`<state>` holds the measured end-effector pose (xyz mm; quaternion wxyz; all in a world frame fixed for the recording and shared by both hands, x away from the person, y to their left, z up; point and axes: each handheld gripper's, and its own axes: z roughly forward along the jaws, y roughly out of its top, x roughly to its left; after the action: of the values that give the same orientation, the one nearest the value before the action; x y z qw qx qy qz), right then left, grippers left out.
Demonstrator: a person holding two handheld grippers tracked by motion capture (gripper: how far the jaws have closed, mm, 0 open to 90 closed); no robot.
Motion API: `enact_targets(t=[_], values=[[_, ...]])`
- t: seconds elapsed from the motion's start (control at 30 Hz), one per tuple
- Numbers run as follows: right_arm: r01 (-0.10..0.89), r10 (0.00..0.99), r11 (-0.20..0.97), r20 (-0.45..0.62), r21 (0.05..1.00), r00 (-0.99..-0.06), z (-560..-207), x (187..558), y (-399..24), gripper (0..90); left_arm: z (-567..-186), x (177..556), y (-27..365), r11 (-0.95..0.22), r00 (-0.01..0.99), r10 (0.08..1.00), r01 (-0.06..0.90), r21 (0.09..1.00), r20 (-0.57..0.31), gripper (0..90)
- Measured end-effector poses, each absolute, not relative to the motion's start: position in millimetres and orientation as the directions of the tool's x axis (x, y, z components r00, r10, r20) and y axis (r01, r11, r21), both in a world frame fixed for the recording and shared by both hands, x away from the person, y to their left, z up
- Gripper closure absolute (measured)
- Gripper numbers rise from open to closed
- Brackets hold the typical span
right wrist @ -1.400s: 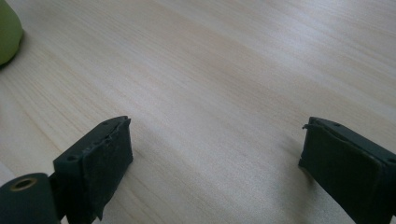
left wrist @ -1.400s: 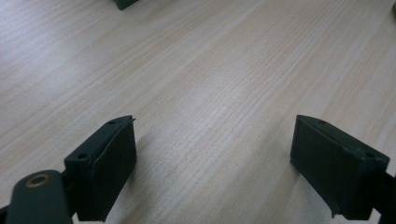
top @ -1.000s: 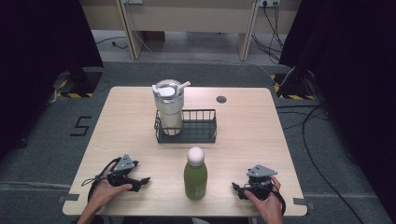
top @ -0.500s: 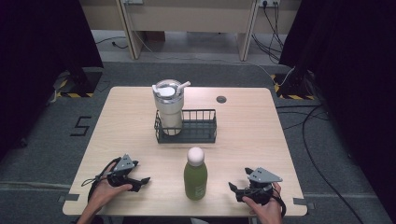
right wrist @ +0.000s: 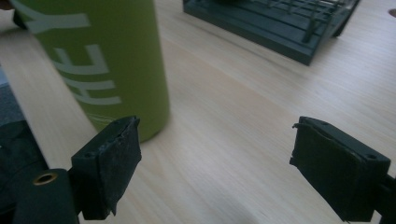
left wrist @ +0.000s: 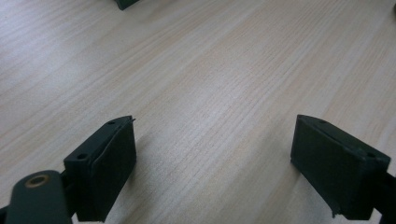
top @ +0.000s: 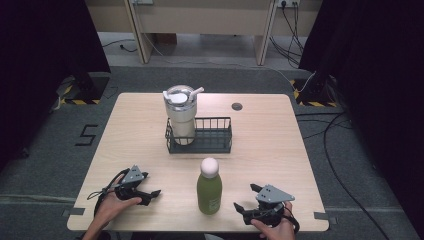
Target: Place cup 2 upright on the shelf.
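Green bottle [top: 209,192], white cap, upright; near table's front edge [top: 200,227].

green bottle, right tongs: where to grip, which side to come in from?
Probably grip the green bottle on its straight body, below the white cap, coming in level from its right, where the right tongs sit open beside it. It stands upright and apart from the wire basket, so the jaws can straddle the cylinder.
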<state>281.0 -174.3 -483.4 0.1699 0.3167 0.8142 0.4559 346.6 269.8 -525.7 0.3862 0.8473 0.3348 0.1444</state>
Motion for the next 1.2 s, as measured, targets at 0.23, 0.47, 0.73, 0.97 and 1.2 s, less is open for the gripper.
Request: enact_targets(t=[0.23,0.47,0.73,0.97,1.2], values=[[0.335,0.625,0.379,0.028,0.863,-0.78,-476.8,273.3,-159.8,16.0,-525.8,346.6,269.8,-0.477,0.734,0.679,0.456,0.751,-0.015,13.3],[0.297,0.589,0.386,0.014,0.874,-0.808,-471.5,266.9,-148.8,15.8,-525.8,346.6,269.7,-0.476,0.733,0.68,0.456,0.752,-0.015,13.3],[0.278,0.558,0.363,0.031,0.889,-0.829,-470.8,266.0,-140.0,16.4,-525.8,346.6,269.7,-0.475,0.733,0.68,0.456,0.752,-0.015,13.3],[0.265,0.537,0.348,0.04,0.899,-0.842,-470.6,265.8,-132.4,17.0,-525.8,346.6,269.7,-0.474,0.733,0.68,0.457,0.753,-0.016,13.3],[0.255,0.524,0.339,0.044,0.906,-0.851,-471.2,269.9,-125.1,16.1,-525.8,346.6,269.8,-0.477,0.734,0.679,0.456,0.752,-0.015,13.3]])
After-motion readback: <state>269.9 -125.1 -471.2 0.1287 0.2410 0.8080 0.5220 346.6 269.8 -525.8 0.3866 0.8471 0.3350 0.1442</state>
